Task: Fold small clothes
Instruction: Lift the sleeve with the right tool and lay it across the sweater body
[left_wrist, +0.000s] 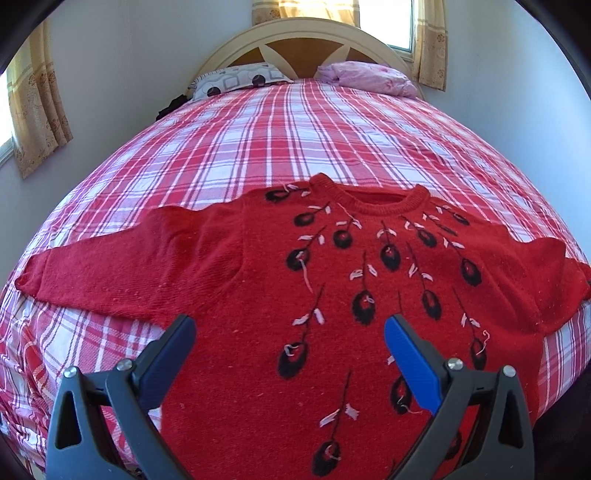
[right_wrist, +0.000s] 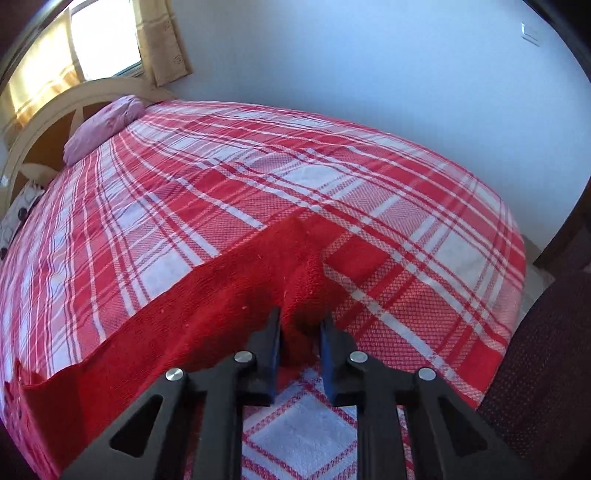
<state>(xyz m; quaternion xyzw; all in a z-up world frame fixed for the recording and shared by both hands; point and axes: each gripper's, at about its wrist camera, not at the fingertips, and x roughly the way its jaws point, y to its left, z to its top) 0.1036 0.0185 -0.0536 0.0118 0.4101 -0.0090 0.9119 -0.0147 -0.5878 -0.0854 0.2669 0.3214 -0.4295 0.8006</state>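
Your left gripper (left_wrist: 290, 325) hangs with jaws spread wide over the red sweater (left_wrist: 258, 280), holding nothing. The sweater lies flat on the plaid bedspread (left_wrist: 258, 129), neckline toward the headboard. Your right gripper (right_wrist: 300, 321) pinches the sweater's sleeve end.

Two grippers are being shown, each built from matte black plastic. On the left gripper (left_wrist: 290, 325), long tapering fingers are being faced with ribbed blue pads (left_wrist: 410, 360), one brightly lit, the other shaded to navy. Four round silver screw heads (left_wrist: 123, 366) are being seen at the pivots, and triangular cut-outs are being shown in the outer arms. The right gripper (right_wrist: 300, 323) is being presented with the same black frame, dark blue pads (right_wrist: 327, 354) on the inner faces, four shiny silver screws (right_wrist: 244, 356) and matching triangular openings.
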